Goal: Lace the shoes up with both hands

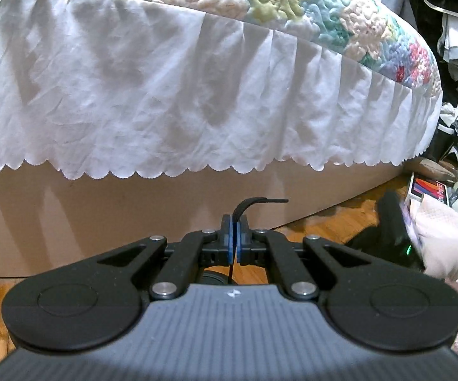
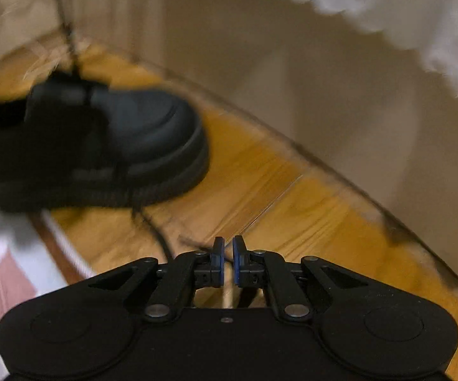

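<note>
left gripper [image 1: 235, 238] pinches the thin black lace end [image 1: 254, 203]; right gripper [image 2: 228, 258] slightly parted around slack lace — chunky black leather shoe [image 2: 102, 146] sits on the wooden floor [image 2: 260, 190]. close right first, pull evenly.

left: low, faces bed skirt [image 1: 165, 95] | right: down at floor [image 2: 276, 190]

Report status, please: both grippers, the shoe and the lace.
Left gripper shut on lace end. Right gripper slightly open, holding nothing. Black shoe on wooden floor, beside bed base. Nothing in the way.
</note>
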Action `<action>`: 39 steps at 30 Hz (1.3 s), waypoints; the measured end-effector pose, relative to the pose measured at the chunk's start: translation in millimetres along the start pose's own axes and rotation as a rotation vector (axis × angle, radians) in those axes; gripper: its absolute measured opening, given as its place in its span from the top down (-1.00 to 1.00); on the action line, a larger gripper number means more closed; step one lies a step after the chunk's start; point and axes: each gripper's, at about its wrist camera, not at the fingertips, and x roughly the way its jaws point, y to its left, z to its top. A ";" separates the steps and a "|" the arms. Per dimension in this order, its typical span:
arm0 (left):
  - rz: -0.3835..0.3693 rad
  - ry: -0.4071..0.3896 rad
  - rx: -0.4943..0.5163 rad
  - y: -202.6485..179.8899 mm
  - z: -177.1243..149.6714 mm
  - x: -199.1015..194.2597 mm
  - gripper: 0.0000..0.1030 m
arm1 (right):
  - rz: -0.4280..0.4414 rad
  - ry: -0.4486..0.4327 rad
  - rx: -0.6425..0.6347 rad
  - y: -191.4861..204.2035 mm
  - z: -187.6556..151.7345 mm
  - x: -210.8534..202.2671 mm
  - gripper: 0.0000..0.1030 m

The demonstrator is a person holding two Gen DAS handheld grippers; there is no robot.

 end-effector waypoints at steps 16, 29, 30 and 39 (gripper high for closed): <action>-0.014 0.008 -0.028 7.6 -6.5 1.2 0.97 | 0.107 -0.005 0.073 -11.9 -4.3 28.3 0.21; -0.019 -0.070 -0.076 7.1 -0.7 -16.7 0.98 | -0.237 -0.277 0.278 -35.7 7.2 -68.0 0.96; -0.043 -0.102 -0.069 5.7 1.4 -22.2 0.98 | -0.260 -0.327 0.306 -39.8 6.5 -88.4 0.96; -0.095 -0.162 -0.121 4.7 19.4 -29.8 0.98 | -0.065 -0.677 0.438 -44.0 4.6 -232.0 0.96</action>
